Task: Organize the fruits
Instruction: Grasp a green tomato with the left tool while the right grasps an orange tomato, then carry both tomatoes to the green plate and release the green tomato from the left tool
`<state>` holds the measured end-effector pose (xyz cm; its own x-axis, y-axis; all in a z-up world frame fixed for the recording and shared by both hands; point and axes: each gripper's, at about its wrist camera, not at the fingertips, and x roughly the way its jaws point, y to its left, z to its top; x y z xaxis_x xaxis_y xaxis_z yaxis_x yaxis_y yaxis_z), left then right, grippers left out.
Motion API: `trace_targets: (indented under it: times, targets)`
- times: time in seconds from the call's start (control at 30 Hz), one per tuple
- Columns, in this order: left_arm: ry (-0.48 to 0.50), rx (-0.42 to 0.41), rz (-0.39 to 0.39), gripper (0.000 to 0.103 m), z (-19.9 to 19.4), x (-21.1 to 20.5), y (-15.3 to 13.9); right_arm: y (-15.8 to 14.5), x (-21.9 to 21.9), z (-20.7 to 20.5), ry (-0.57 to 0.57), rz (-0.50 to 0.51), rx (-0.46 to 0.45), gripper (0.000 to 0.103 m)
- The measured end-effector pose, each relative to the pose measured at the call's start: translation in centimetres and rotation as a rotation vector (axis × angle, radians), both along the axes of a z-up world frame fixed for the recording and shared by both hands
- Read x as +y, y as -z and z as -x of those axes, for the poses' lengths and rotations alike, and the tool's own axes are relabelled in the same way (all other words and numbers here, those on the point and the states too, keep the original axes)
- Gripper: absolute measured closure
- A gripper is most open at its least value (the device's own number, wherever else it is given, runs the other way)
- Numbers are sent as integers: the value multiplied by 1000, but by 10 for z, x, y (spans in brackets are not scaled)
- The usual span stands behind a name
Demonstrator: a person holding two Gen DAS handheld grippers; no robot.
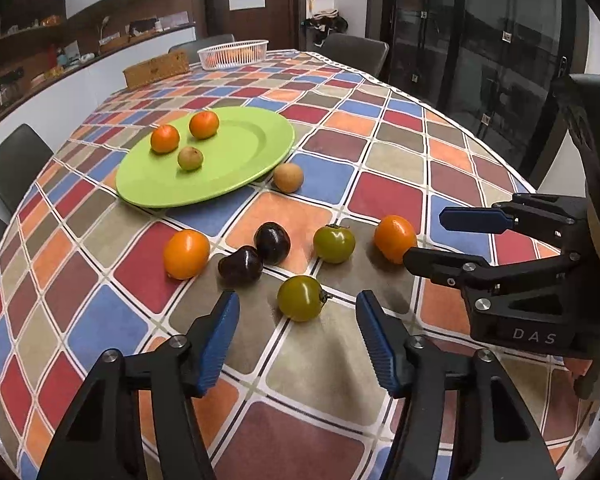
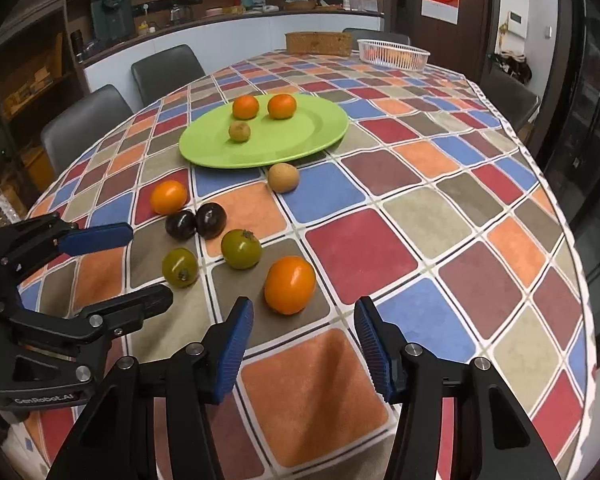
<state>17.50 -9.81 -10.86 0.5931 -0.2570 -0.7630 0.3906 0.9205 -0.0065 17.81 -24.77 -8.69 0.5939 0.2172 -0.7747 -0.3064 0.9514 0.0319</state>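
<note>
A green plate (image 1: 236,160) (image 2: 300,144) holds two oranges and a small brown fruit (image 1: 190,158). Loose on the cloth lie a tan fruit (image 1: 288,177) (image 2: 283,177), two dark plums (image 1: 272,242) (image 2: 211,220), two green tomatoes (image 1: 301,298) (image 2: 241,249) and two oranges (image 1: 395,239) (image 2: 290,285). My left gripper (image 1: 298,320) is open, with a green tomato just ahead between its fingers. My right gripper (image 2: 304,320) is open, with the near orange just ahead. Each gripper also shows in the other's view, the right (image 1: 424,238) and the left (image 2: 150,266).
The table has a chequered cloth (image 1: 380,200). At its far end stand a white basket (image 1: 233,54) (image 2: 394,54) and a brown box (image 1: 156,68) (image 2: 319,43). Dark chairs (image 2: 166,70) line the left side. The table edge (image 2: 572,216) curves at right.
</note>
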Motion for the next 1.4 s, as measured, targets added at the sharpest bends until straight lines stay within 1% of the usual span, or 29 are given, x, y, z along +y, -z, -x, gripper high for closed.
trace_targets:
  times: [0.1, 0.23, 0.3, 0.37, 0.43, 0.5, 0.63, 0.77, 1.07, 1.4]
  targets:
    - [2, 13, 8, 47, -5, -1, 3, 3, 1, -5, 5, -13, 11, 50]
    - [4, 33, 7, 57, -11, -3, 8, 6, 4, -9, 2, -11, 18, 53]
    - [4, 42, 14, 58, -13, -3, 10, 8, 5, -11, -1, -13, 21, 54]
    - [3, 51, 19, 62, -14, -3, 12, 8, 6, -13, -2, -13, 23, 55]
    - [1, 63, 29, 68, -16, -3, 13, 9, 8, -16, -2, -16, 26, 55]
    - [-2, 73, 42, 71, -18, -1, 14, 10, 10, -18, -1, -14, 30, 58]
    - [-4, 77, 58, 72, -20, 1, 12, 13, 12, -21, 4, -21, 45, 62]
    - [-5, 78, 68, 73, -20, 2, 11, 15, 14, -21, 5, -23, 54, 71]
    - [-10, 51, 98, 76, -14, 8, -1, 8, 15, -17, 15, -37, 42, 72]
    - [-23, 17, 127, 77, -4, 15, -14, -7, 18, -5, 21, -51, 19, 72]
